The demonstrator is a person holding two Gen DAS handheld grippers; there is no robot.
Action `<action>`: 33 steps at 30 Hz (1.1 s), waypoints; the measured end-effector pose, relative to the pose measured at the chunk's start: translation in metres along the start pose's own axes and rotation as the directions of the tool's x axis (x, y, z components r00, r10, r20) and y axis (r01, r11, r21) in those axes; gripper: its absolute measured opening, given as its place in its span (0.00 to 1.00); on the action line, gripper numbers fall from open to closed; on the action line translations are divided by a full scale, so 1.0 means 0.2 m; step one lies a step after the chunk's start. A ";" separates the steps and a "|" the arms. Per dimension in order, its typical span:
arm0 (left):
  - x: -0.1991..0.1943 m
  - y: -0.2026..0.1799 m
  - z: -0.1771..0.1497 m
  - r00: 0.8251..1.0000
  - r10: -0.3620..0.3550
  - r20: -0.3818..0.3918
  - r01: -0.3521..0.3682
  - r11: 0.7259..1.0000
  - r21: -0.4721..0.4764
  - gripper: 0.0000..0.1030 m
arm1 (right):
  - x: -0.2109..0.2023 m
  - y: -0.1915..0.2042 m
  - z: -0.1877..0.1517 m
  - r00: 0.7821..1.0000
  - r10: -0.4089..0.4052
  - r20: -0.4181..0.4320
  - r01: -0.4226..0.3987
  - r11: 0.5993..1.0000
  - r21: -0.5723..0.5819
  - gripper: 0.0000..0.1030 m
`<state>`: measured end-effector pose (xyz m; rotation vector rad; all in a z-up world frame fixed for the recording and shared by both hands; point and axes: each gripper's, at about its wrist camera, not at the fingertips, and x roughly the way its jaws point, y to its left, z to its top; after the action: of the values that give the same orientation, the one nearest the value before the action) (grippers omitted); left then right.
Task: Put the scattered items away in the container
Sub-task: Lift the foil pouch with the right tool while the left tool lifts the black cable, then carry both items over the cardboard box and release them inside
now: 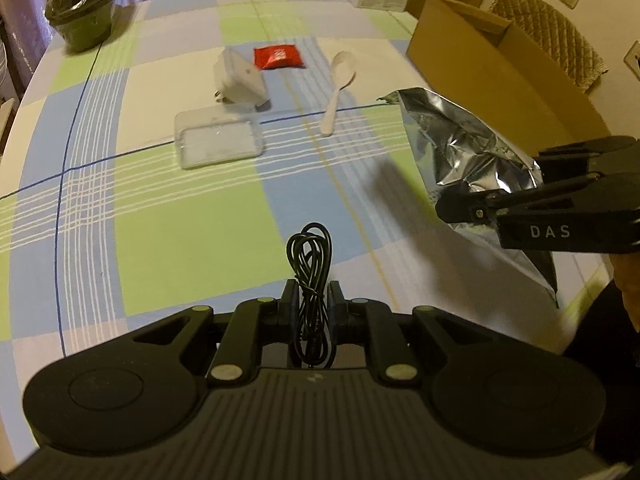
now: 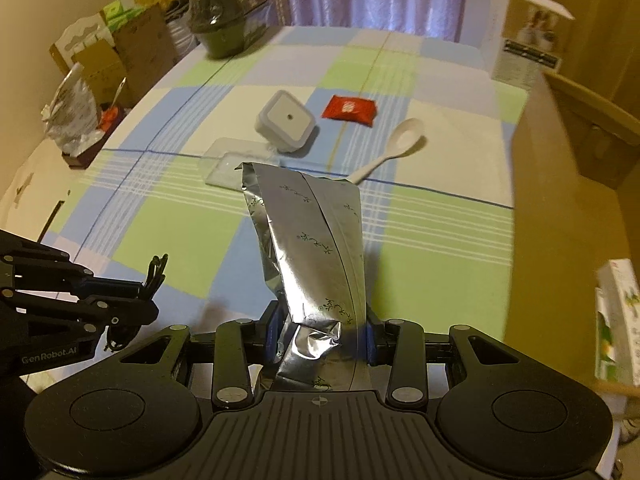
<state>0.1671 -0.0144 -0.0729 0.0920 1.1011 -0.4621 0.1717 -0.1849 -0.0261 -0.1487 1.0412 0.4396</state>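
Note:
In the left wrist view my left gripper [image 1: 311, 300] is shut on a bundled black cable [image 1: 310, 256], held above the checked tablecloth. My right gripper [image 2: 320, 332] is shut on a crumpled silver foil bag [image 2: 312, 240], which sticks up and forward from the fingers. From the left wrist view that bag [image 1: 468, 148] hangs near the open cardboard box [image 1: 480, 60] on the right. On the cloth lie a white plug adapter [image 2: 286, 120], a red packet [image 2: 350, 109], a white spoon [image 2: 396, 144] and a clear plastic tray [image 2: 228, 168].
A dark green wrapped pot [image 1: 82, 12] stands at the table's far left corner. A white printed carton [image 2: 528, 40] stands at the far right. Bags and cartons [image 2: 80, 100] crowd the floor beyond the left edge. A green-and-white box [image 2: 616, 320] is close on the right.

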 end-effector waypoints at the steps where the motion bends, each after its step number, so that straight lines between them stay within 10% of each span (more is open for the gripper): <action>1: -0.02 -0.02 0.00 1.000 0.000 0.003 0.000 1.000 0.004 0.10 | -0.02 -0.01 -0.01 1.000 -0.003 0.006 0.003 1.000 0.004 0.40; 33: -0.25 -0.72 0.26 0.992 -0.071 0.107 0.047 0.976 0.214 0.10 | -0.77 -0.50 -0.07 0.959 -0.147 0.244 0.108 0.980 0.167 0.40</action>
<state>0.1338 -0.1446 0.0173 0.2179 0.9424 -0.6299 0.1365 -0.3233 0.0897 -0.0217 0.8021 0.2524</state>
